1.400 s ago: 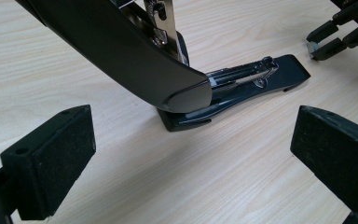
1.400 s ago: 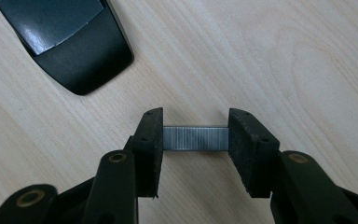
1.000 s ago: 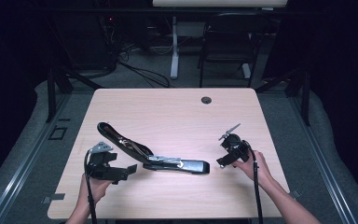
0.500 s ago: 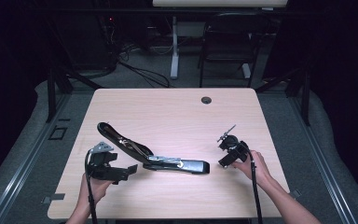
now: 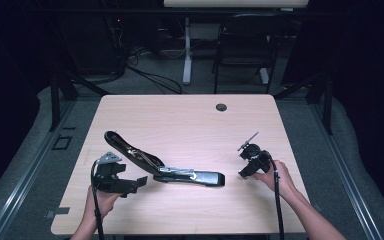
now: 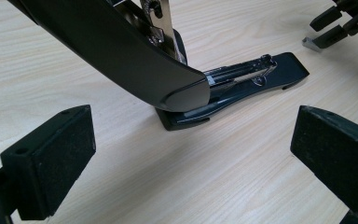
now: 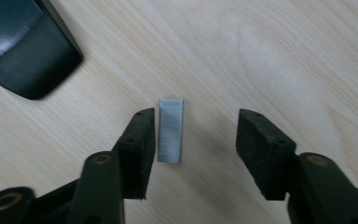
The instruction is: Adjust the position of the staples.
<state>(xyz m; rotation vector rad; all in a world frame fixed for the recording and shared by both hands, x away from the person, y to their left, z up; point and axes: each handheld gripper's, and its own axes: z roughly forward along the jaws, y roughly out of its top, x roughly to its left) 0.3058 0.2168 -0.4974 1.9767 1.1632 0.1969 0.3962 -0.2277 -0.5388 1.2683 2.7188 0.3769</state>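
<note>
**Stapler open, staple strip between your right jaws**

Your left gripper [image 5: 130, 184], jaws spread, waits near the table's [image 5: 190, 115] front-left corner beside the opened stapler [image 5: 162, 167]. Your right gripper [image 7: 193, 144], jaws spread, straddles the staple strip [image 7: 171, 130], likely to load it.

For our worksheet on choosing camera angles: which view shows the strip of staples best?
The right gripper view: the staple strip lies flat on the table, large and sharp between the open right tongs. The left gripper view shows it as a small grey sliver far off. In the high view it is too small to tell.
</note>
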